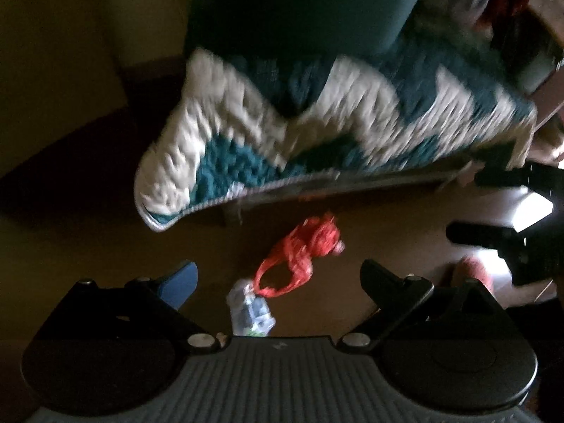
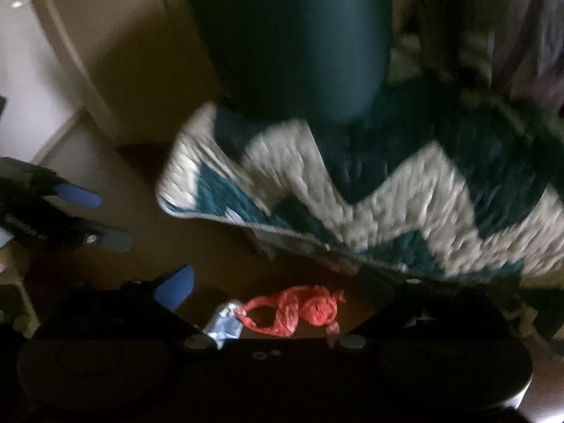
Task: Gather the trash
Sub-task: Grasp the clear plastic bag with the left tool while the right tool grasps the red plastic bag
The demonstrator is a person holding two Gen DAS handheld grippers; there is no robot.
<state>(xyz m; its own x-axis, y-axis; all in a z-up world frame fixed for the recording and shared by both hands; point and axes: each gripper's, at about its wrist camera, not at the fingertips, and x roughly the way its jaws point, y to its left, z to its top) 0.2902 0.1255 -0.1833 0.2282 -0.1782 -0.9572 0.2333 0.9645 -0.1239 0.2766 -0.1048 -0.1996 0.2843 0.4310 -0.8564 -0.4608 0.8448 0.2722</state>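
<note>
Teal-and-white zigzag rug (image 1: 317,112) on the far floor — its near edge lifted. Dark teal cylindrical bin (image 2: 292,42) standing on it. Brown floor (image 1: 88,246), dim — details blurred.

Red bag (image 1: 306,250); teal-white zigzag rug (image 1: 317,112); brown floor (image 1: 387,218).

The left gripper (image 1: 278,282) hung wide open above the brown floor (image 1: 380,218) — a red bag (image 1: 303,250) and crumpled pale wrapper (image 1: 250,310) lay below a teal-and-white rug (image 1: 268,120).
</note>
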